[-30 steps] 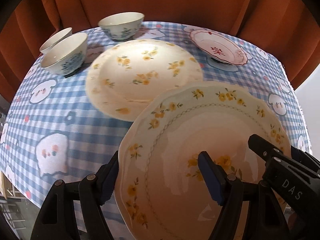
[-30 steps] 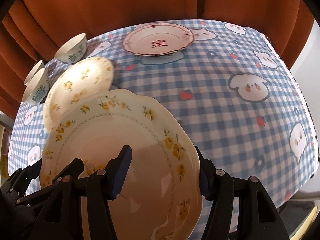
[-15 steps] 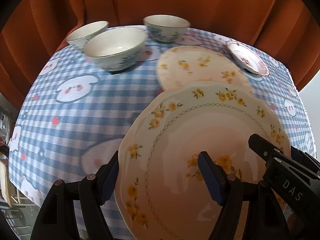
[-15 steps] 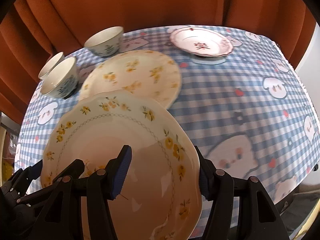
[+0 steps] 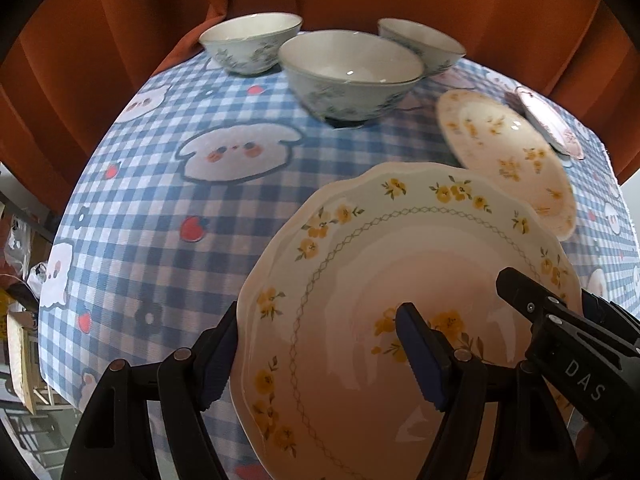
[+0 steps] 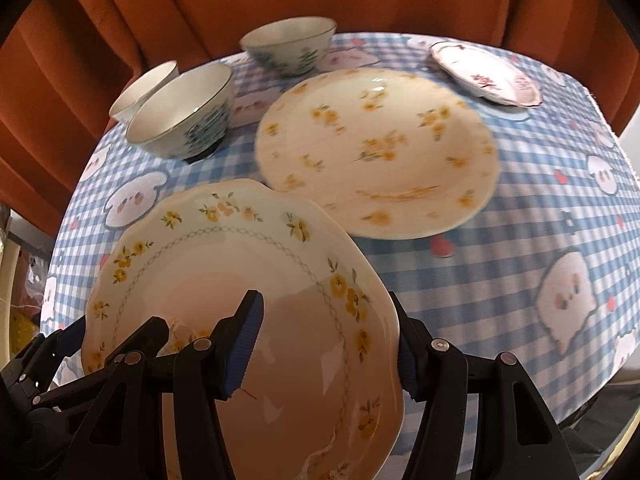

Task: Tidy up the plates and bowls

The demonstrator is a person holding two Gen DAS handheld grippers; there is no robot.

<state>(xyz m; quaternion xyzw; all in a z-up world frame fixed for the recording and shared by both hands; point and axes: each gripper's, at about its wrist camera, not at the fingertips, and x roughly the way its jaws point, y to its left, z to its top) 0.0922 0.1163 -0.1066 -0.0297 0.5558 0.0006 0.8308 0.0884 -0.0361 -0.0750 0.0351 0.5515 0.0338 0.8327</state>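
Both grippers, left gripper (image 5: 320, 354) and right gripper (image 6: 326, 344), are clamped on opposite edges of the scalloped plate (image 5: 404, 304), which is held raised over the near part of the checked tablecloth (image 5: 160, 184). For a clean stack, the plate should be kept level, centred above the yellow-flowered plate (image 6: 376, 152) lying flat beyond it, lowered gently until rims nest, and only then released, one side at a time. Three bowls (image 5: 350, 74) and a pink-rimmed plate (image 6: 486, 76) are seen further back. "DAS" is read on the right tool's body; a red motif on the pink plate is too small to decipher
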